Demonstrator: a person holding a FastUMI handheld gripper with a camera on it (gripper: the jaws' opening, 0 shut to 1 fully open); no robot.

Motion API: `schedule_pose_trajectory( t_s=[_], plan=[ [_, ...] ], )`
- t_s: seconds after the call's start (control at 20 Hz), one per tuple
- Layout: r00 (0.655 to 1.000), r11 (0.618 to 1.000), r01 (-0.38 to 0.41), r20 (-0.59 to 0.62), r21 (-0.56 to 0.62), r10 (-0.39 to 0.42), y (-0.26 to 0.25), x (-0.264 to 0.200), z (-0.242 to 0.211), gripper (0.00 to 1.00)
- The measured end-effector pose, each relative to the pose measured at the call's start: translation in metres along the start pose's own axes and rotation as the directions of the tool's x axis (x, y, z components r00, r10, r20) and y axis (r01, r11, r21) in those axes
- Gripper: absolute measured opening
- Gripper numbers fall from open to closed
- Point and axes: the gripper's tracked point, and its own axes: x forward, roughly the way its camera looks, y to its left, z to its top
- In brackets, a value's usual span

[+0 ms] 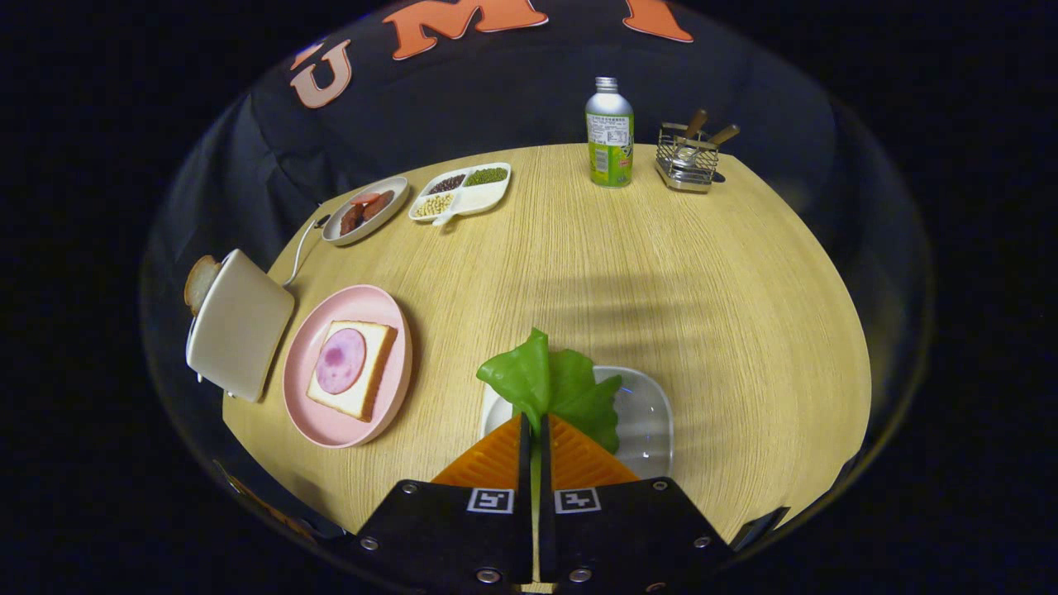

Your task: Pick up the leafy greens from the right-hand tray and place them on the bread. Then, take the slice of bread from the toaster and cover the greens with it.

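Pinching leafy greens [554,388] | claw [536,426] nearly closed on them | over clear tray [649,421]

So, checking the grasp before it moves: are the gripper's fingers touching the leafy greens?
Touching. In the gripper view, both orange fingers close on the leafy greens, pinched between them.

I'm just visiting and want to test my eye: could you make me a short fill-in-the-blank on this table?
1. The gripper is shut on the ____.
2. The bread with ham lies on a ____ plate.
3. A slice of bread sticks out of the ____.
4. The can stands beside a wire ____ of utensils.

Missing: leafy greens; pink; toaster; holder
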Motion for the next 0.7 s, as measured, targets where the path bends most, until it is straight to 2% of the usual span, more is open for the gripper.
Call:
schedule_pose_trajectory(
  t_s=[0.35,0.7],
  plan=[
    [0.992,0.996,-0.083,0.095,-0.034,0.085,0.039,-0.025,0.037,0.04],
    [0.977,0.979,-0.182,0.094,-0.088,0.190,0.099,-0.016,0.049,0.04]
  ],
)
